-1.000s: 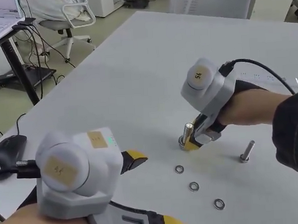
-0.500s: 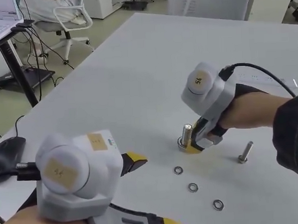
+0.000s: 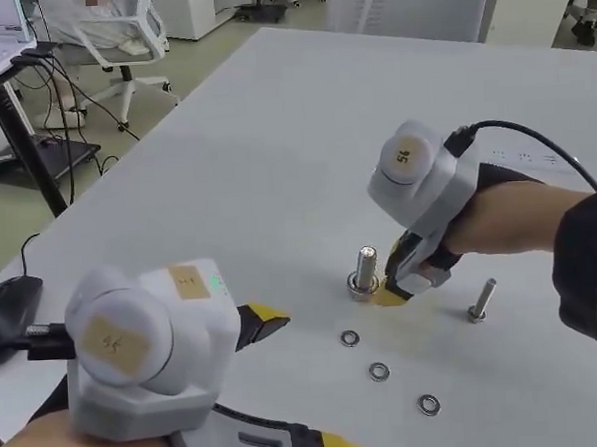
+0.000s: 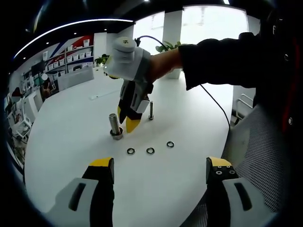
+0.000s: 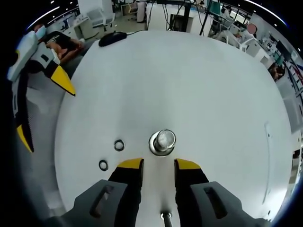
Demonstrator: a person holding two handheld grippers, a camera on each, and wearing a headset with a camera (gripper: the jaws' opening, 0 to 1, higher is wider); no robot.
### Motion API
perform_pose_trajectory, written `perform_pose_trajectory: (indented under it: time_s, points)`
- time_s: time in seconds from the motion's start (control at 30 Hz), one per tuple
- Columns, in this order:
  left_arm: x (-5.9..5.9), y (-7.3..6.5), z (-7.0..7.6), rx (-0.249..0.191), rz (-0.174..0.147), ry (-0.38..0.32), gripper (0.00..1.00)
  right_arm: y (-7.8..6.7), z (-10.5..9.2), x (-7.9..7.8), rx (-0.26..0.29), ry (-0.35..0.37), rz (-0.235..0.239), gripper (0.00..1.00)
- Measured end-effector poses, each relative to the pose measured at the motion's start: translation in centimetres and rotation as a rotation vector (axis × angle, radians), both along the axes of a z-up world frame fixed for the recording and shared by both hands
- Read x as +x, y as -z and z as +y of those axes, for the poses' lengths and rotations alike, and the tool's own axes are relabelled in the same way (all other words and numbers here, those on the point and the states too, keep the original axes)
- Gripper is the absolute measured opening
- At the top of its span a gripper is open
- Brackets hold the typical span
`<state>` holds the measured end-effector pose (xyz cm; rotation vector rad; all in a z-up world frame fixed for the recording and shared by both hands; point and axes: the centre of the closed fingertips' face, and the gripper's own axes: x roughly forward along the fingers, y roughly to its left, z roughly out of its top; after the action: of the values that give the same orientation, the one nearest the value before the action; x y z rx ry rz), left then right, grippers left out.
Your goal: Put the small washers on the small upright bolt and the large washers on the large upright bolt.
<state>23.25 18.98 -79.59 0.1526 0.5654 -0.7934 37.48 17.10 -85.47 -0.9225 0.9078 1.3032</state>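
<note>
White housings (image 3: 422,182), yellow-tipped tongs (image 5: 158,165), black cable (image 3: 534,134), dark sleeve (image 3: 591,268)

Two upright bolts, one large bolt (image 3: 364,271), one small bolt (image 3: 480,301), three loose washers (image 3: 378,371) on the desk (image 3: 225,167).

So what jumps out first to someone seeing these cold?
The right gripper, tips down beside the large bolt, which stands upright. Then three washers lying in a row nearer the person, and the small bolt standing to the right in the head view.

On the surface (image 3: 225,167), a large bolt (image 3: 365,272) and small bolt (image 3: 480,301) are stood centre-right; three washers (image 3: 379,371) are laid below.
</note>
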Motion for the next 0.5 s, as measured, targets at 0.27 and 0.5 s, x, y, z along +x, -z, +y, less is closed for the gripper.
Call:
perform_pose_trajectory:
  time_s: [0.27,0.5]
  points:
    - [0.0,0.0,-0.1,0.005,-0.005,0.007,0.79,0.0,-1.0,-0.5,-0.004,0.015,0.009,0.27]
    - [-0.1,-0.1,-0.1,0.003,-0.008,0.009,0.79,0.0,-1.0,-1.8,-0.004,0.011,0.019,0.27]
